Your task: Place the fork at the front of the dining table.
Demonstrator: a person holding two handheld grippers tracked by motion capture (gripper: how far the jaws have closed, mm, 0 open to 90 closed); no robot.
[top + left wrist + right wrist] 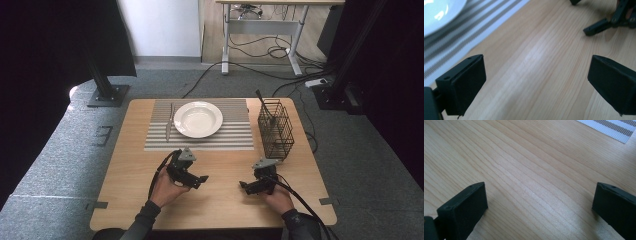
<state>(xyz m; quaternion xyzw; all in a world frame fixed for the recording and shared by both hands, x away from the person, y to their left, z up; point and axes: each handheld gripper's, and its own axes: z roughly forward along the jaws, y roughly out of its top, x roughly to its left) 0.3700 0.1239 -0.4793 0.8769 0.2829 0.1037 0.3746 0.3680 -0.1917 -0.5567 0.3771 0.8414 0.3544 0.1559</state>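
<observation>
wooden tabletop (pixel 220 190) lies bare under your left gripper (pixel 201 179) and right gripper (pixel 244 186), both with jaws wide apart, empty, near the striped placemat (pixel 235 136).

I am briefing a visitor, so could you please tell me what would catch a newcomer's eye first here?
Probably the white plate on the striped mat at the table's far side, with a knife just left of it. Next, the black wire basket at the right holding a utensil, and both open grippers low over bare wood.

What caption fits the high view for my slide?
Both grippers, left and right, rest open on the table before a plate, knife and wire basket.
</observation>
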